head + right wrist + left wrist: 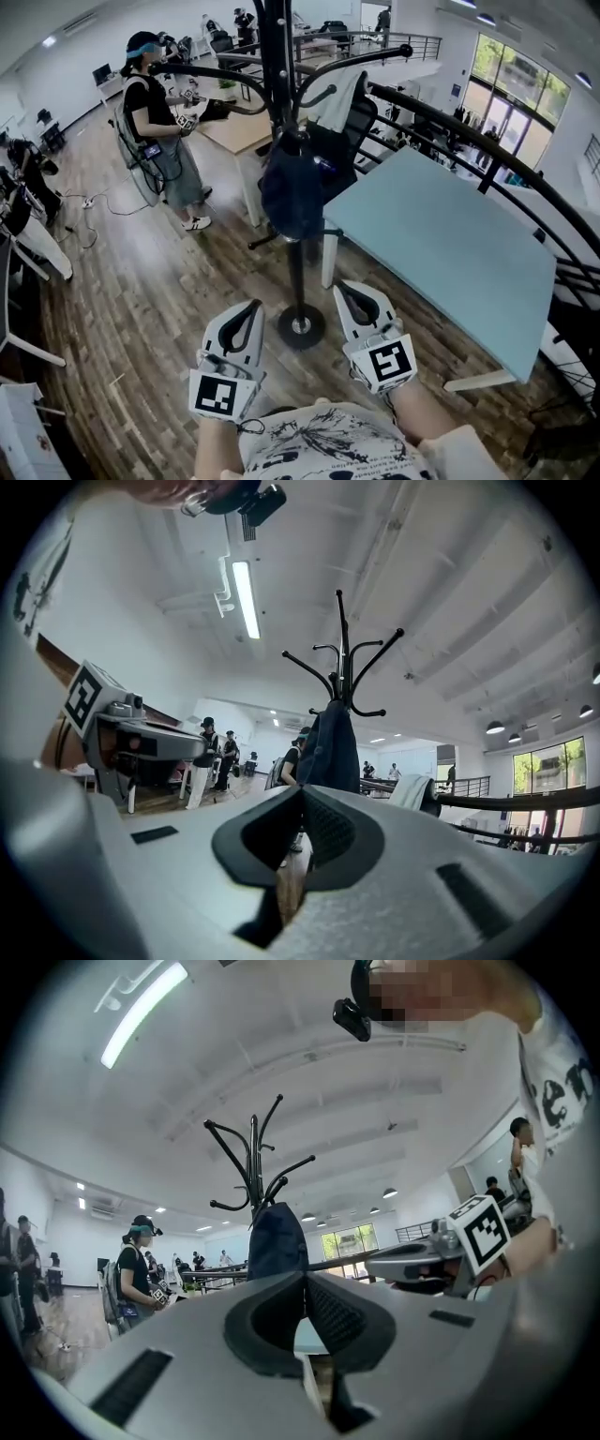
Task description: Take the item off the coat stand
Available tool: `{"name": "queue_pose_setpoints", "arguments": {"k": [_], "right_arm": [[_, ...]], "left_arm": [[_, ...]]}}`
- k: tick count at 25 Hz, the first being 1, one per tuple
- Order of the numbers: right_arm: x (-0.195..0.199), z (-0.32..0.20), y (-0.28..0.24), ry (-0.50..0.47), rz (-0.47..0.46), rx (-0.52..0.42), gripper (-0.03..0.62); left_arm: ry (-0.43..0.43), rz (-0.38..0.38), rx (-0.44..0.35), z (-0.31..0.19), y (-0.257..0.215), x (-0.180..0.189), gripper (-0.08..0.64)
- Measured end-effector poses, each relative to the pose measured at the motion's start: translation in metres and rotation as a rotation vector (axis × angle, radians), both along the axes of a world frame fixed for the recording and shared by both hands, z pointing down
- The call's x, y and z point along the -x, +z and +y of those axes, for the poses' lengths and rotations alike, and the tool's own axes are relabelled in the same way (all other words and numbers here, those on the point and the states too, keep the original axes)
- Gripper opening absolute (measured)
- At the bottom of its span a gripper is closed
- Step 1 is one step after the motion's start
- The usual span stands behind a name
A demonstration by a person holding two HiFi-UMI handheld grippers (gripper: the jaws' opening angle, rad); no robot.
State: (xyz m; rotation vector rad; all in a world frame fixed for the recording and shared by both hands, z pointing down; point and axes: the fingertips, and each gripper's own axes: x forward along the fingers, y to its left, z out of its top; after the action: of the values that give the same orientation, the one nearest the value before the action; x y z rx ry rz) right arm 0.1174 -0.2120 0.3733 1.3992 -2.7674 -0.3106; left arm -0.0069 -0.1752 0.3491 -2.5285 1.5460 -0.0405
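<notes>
Item: dark navy fabric item (292, 192) hanging on the black metal coat stand (279, 66). Its long axis runs straight up and down, top end at the hooks, bottom end pointing at the floor, close against the pole.
Stand: curved hook arms fan out at the top, and the round base (301, 326) sits on the floor just ahead of both grippers.
Surface: pale blue-grey rectangular surface (441, 244) to the right of the stand, its near corner just beside the hanging item.
Room: big open office with a wood-plank floor (141, 300), a white ceiling with strip lights and a black railing (487, 141) curving along the right. A person in a black shirt and cap (155, 112) stands beyond the stand, to the left.
Left gripper (251, 306): held low, aimed at the stand, well short of the item. Fingers pressed together, nothing between them.
Right gripper (345, 289): alongside the left one, same aim. Fingers pressed together too, touching nothing.
</notes>
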Motion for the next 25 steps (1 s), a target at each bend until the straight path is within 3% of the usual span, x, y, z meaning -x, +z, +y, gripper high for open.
{"name": "queue_pose_setpoints", "arguments": {"k": [8, 9, 10, 13, 16, 22, 25], "right_arm": [[0.019, -0.055, -0.029, 0.011, -0.024, -0.058, -0.006], [0.023, -0.061, -0.033, 0.007, -0.025, -0.054, 0.019], [0.028, -0.066, -0.036, 0.000, -0.023, -0.050, 0.106], [0.039, -0.088, -0.044, 0.001, -0.009, -0.045, 0.233], [0.051, -0.116, -0.042, 0.013, -0.006, -0.006, 0.311], [0.066, -0.156, -0.047, 0.063, -0.008, 0.058, 0.322], [0.066, -0.169, -0.045, 0.100, 0.003, 0.067, 0.296]], "left_arm": [[-0.020, -0.001, -0.027, -0.044, -0.016, 0.022, 0.005], [-0.019, -0.001, -0.031, -0.047, -0.018, 0.024, 0.005], [-0.018, -0.001, -0.031, -0.049, -0.019, 0.026, 0.005], [-0.013, -0.008, -0.012, -0.053, -0.015, 0.031, 0.005], [0.001, 0.000, 0.007, -0.056, -0.010, 0.036, 0.005], [0.001, -0.001, 0.045, -0.062, 0.000, 0.047, 0.005], [0.007, -0.001, 0.051, -0.065, 0.004, 0.050, 0.005]]}}
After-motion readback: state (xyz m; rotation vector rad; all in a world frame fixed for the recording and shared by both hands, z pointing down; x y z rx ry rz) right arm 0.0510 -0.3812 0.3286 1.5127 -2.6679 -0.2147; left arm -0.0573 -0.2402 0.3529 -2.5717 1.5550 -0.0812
